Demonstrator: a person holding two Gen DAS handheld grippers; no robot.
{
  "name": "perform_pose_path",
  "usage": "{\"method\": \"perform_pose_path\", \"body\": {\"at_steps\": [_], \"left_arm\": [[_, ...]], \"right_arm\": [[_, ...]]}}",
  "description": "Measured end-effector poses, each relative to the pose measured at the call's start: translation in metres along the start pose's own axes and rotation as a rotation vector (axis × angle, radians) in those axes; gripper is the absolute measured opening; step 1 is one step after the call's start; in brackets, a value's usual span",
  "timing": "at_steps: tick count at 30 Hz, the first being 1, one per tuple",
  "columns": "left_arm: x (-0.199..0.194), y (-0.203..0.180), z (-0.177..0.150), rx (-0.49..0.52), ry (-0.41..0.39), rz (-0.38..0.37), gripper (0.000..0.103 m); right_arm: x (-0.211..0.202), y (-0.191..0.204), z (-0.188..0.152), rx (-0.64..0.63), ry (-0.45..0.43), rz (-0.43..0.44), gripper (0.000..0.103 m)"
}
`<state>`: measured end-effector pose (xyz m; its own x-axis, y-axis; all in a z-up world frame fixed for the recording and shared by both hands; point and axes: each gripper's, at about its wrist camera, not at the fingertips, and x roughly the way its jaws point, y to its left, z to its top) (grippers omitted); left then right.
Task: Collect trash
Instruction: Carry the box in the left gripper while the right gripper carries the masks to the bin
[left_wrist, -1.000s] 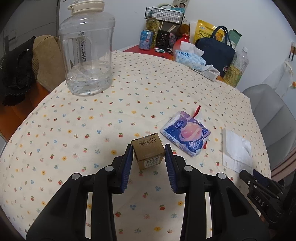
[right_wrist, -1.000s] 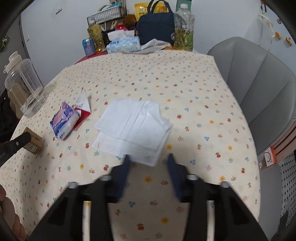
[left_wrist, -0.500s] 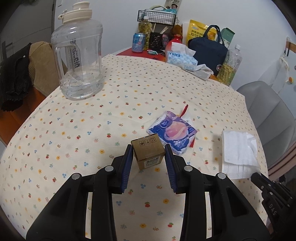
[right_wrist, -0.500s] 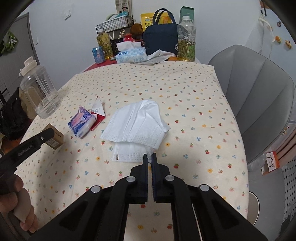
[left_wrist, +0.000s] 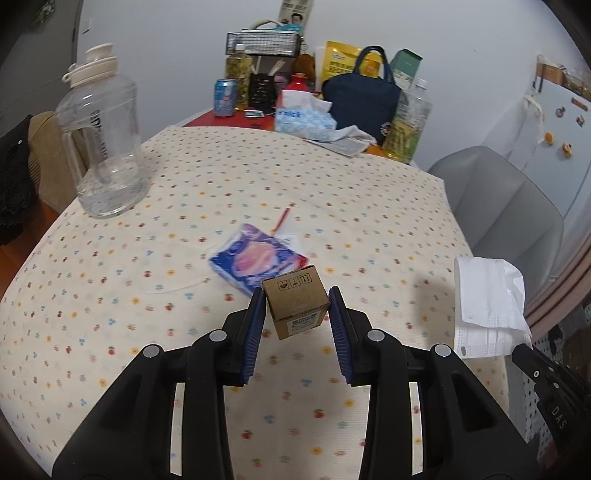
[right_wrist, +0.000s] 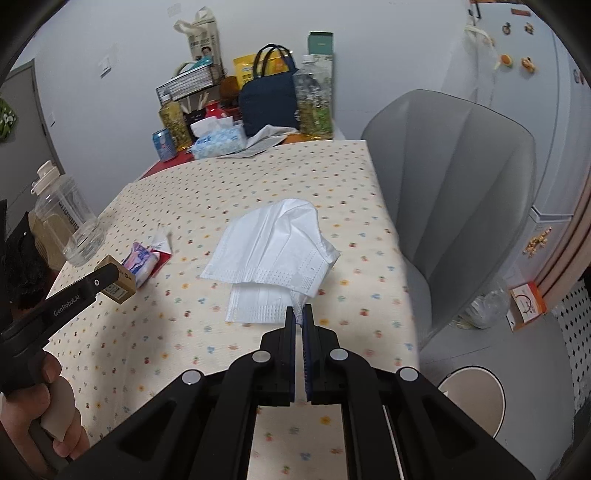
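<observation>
My left gripper (left_wrist: 297, 314) is shut on a small brown cardboard box (left_wrist: 296, 305) and holds it above the flowered tablecloth (left_wrist: 184, 229). The box also shows in the right wrist view (right_wrist: 117, 284). My right gripper (right_wrist: 300, 314) is shut on the near corner of white face masks (right_wrist: 273, 251), lifted off the table near its right edge; they also show in the left wrist view (left_wrist: 489, 295). A blue and pink tissue pack (left_wrist: 255, 264) with a red and white wrapper (left_wrist: 286, 230) lies on the cloth beyond the box.
A large clear water jug (left_wrist: 101, 147) stands at the left. Bottles, a can, a tissue box (left_wrist: 303, 118) and a navy bag (left_wrist: 364, 96) crowd the far end. A grey chair (right_wrist: 450, 184) stands right of the table; a round white bin (right_wrist: 476, 395) sits on the floor.
My right gripper closed on the masks and lifted them. My left gripper raised the box off the cloth and drew back toward the near edge.
</observation>
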<state>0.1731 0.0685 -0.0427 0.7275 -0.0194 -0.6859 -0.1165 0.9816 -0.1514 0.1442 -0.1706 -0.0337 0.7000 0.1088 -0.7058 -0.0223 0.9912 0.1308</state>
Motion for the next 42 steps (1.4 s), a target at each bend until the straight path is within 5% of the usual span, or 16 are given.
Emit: {"method": "perform_pose_path", "body": {"at_steps": [25,42], "left_arm": [[0.012,-0.171,-0.039,0.238,0.078,-0.183,0.035],[0.019,-0.259,-0.070,0.388,0.120,-0.213,0.035]], "right_arm": [[-0.045,-0.160,-0.037,0.232,-0.020,-0.169,0.005],[-0.045,-0.246,-0.074,0.378,-0.001,-0.211,0.005]]}}
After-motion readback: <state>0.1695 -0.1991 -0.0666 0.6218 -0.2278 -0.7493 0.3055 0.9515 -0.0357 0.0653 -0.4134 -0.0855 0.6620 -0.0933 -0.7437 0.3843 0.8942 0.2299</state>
